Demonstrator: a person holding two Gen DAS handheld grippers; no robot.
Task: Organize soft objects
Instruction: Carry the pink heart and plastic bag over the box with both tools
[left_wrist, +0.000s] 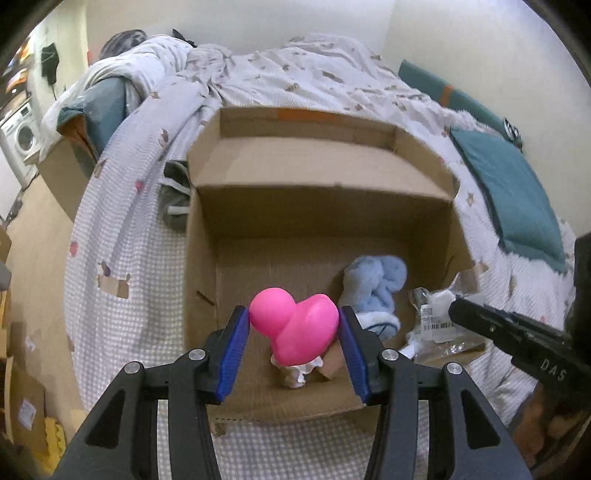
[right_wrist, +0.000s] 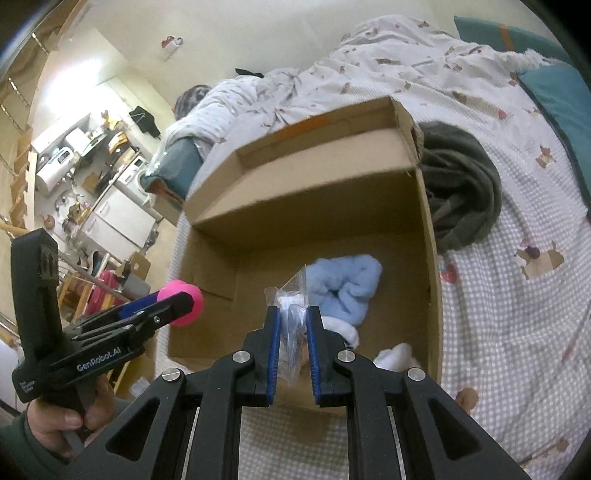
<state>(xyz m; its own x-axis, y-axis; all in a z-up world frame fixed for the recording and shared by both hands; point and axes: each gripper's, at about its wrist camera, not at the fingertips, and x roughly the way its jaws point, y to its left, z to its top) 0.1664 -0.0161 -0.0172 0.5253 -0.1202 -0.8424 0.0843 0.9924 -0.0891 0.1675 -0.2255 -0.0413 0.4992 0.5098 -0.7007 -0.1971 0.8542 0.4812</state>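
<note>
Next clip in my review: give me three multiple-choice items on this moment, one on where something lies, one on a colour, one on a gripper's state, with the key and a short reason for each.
1. Where does the light blue fluffy cloth lie?
A. on the teal pillow
B. inside the cardboard box
C. on the floor

2. What colour is the soft toy between the left gripper fingers?
A. green
B. yellow
C. pink

3. What is the right gripper doing?
A. closed on a clear plastic bag
B. wide open and empty
C. gripping the box wall

Key: 1 B, the cloth rests on the box floor. 2 C, the toy is bright pink. 3 A, the bag sits pinched between the blue pads.
</note>
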